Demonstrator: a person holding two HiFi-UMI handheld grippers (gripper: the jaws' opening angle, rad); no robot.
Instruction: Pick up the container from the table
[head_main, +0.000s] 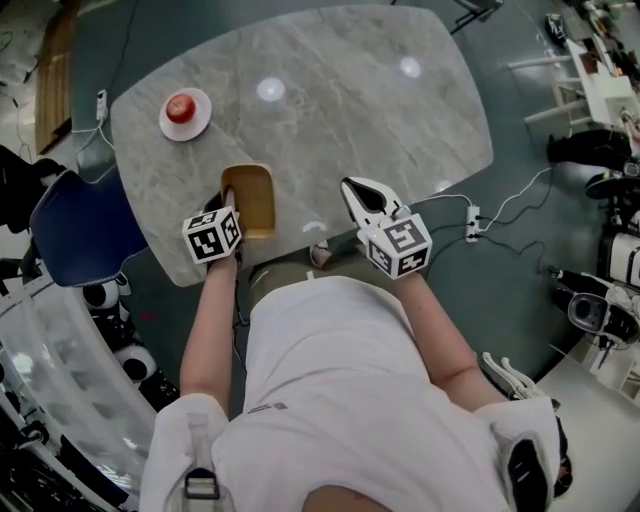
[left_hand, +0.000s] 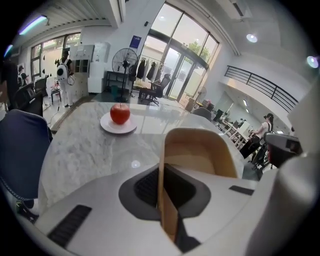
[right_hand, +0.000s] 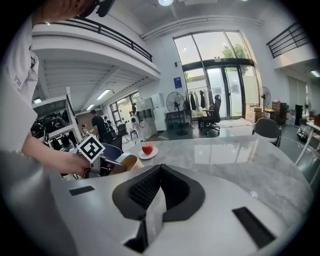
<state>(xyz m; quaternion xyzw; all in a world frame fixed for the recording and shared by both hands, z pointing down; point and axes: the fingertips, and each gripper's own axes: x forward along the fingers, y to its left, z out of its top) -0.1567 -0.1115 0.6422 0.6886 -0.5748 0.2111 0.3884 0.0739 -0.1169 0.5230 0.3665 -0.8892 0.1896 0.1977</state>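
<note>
A tan, open-topped container (head_main: 252, 198) is over the near edge of the marble table (head_main: 340, 100). My left gripper (head_main: 228, 203) is shut on its left wall. In the left gripper view that thin wall (left_hand: 167, 200) runs between the closed jaws, and the hollow of the container (left_hand: 200, 155) lies just right of them, tilted and seemingly off the tabletop. My right gripper (head_main: 366, 196) hovers to the right of the container, apart from it. In the right gripper view my right gripper (right_hand: 155, 207) is shut with nothing in it, and the container (right_hand: 127, 162) shows at the left.
A red apple (head_main: 181, 106) sits on a white plate (head_main: 200, 122) at the table's far left; the apple (left_hand: 120, 113) shows ahead in the left gripper view. A blue chair (head_main: 80, 225) stands left of the table. A power strip (head_main: 472, 222) and cables lie on the floor to the right.
</note>
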